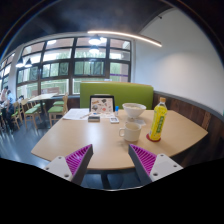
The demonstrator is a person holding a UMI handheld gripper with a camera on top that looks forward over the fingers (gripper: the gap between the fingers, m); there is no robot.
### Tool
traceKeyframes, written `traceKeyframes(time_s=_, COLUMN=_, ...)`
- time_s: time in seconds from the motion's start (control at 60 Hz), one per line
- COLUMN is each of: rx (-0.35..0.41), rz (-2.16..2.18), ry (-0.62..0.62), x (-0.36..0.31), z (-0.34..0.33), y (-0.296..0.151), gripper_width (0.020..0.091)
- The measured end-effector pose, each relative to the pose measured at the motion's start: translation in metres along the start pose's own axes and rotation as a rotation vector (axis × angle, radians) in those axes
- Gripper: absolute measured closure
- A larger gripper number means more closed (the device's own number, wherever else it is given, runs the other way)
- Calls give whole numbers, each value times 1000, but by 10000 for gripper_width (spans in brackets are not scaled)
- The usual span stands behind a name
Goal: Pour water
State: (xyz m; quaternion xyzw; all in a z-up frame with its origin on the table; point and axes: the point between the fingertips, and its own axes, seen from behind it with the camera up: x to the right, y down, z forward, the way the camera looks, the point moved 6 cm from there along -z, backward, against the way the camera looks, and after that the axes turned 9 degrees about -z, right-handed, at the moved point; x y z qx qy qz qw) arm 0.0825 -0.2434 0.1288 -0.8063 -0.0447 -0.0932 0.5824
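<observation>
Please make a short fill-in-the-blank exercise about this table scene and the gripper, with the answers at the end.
1. The bottle with the yellow label has a ____ cap.
2. The white cup stands to the ____ of the bottle.
3. Both stand on a wooden table, ____ the gripper fingers.
4. The gripper holds nothing; its fingers are ____.

Answers: green; left; beyond; open

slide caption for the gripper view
Open tool faces a white cup and yellow bottle on a wooden table.
</observation>
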Motion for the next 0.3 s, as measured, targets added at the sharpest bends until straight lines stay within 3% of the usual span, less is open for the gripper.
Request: traceKeyframes(time_s=0.3, rx=-33, rz=33, ry=-50, x=-33, z=-1, y=21, gripper_width=275)
